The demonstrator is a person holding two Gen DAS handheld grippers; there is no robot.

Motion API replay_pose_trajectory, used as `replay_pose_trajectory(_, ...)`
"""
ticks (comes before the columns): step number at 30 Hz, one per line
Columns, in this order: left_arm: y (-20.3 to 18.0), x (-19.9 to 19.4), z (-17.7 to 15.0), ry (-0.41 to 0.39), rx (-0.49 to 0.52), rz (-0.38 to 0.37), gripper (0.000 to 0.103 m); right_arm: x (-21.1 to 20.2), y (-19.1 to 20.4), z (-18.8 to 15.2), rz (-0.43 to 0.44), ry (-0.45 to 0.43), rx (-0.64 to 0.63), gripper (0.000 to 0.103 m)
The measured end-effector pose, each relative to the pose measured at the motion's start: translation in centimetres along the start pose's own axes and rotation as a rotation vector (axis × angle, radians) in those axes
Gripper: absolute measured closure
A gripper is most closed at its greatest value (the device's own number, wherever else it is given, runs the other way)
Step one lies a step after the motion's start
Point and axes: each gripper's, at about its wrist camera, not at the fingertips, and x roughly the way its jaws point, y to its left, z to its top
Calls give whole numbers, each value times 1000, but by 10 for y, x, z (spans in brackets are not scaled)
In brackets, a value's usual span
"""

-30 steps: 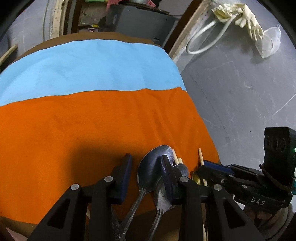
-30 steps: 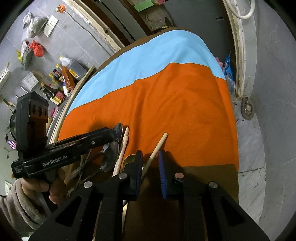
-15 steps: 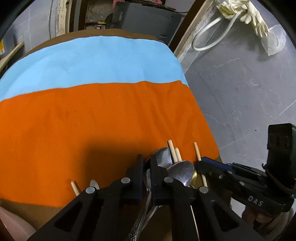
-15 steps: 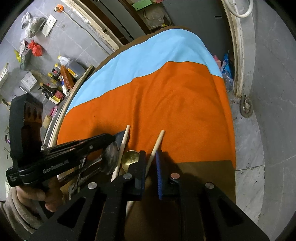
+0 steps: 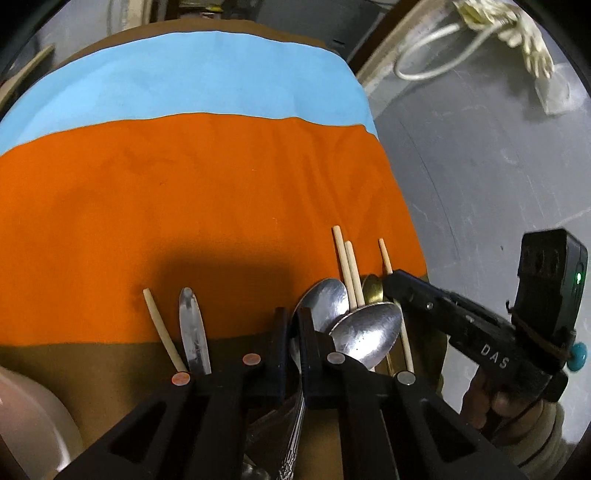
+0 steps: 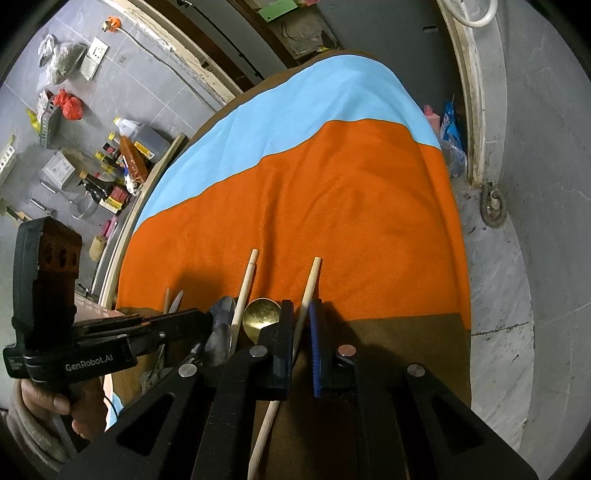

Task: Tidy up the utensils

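Observation:
On the near edge of the orange cloth (image 5: 207, 206) lies a cluster of utensils. My left gripper (image 5: 293, 321) is shut on the neck of a steel spoon (image 5: 327, 299), whose bowl sticks out past the fingers. A second steel spoon (image 5: 365, 332) leans beside it, over a brass spoon (image 5: 372, 287) and two chopsticks (image 5: 347, 266). My right gripper (image 6: 301, 317) is shut on a wooden chopstick (image 6: 311, 280). Left of it lie another chopstick (image 6: 246, 284) and the brass spoon (image 6: 261, 314). A lone chopstick (image 5: 159, 325) and a knife (image 5: 192, 328) lie further left.
A blue cloth (image 5: 192, 77) covers the far half of the round table. A pale bowl (image 5: 29, 417) sits at the near left edge. Bottles and clutter (image 6: 122, 158) stand on the grey floor to the left; a white hose and gloves (image 5: 517, 22) lie on the floor to the right.
Both pairs of jaws have closed: the left on the steel spoon, the right on the chopstick. The left view has tipped downward, bringing the lone chopstick and the knife into sight.

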Motion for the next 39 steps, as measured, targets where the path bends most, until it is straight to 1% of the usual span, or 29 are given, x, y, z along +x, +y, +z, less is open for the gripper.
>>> replay_pose_trajectory(4, 0, 4, 5, 19, 55, -26, 94, 0, -1, 1, 4, 8, -3, 95)
replay_pose_trajectory(5, 0, 7, 11, 24, 60, -40, 91, 0, -1, 1, 5, 10, -4, 95)
replay_pose_trajectory(6, 0, 8, 13, 29, 65, -56, 87, 0, -1, 1, 6, 12, -6, 95)
replay_pose_trajectory(9, 0, 10, 14, 36, 87, -104, 77, 1, 0, 3, 9, 28, -21, 95)
replay_pose_trajectory(13, -6, 14, 16, 44, 134, -104, 77, 3, 0, 6, 11, 47, -36, 95)
replay_pose_trajectory(16, -9, 16, 18, 50, 147, -87, 80, 4, 2, 7, 5, 58, -36, 95)
replay_pose_trajectory(17, -10, 15, 17, 50, 151, -73, 86, 4, 3, 7, 0, 61, -38, 95)
replay_pose_trajectory(18, -11, 16, 17, 48, 149, -64, 87, 5, 4, 8, -3, 62, -38, 95)
replay_pose_trajectory(23, -12, 11, 10, 35, 119, -48, 94, 11, 7, 13, -14, 95, -32, 95)
replay_pose_trajectory(26, -8, 5, 3, 26, 85, -52, 98, 13, 8, 16, -20, 116, -28, 95)
replay_pose_trajectory(31, -6, -6, -9, -7, 27, -80, 101, 17, 9, 19, -30, 145, -27, 95)
replay_pose_trajectory(34, -7, -11, -12, -16, 12, -98, 101, 19, 10, 21, -41, 160, -26, 95)
replay_pose_trajectory(39, -7, -12, -15, -25, -10, -101, 101, 23, 22, 24, -103, 152, -72, 96)
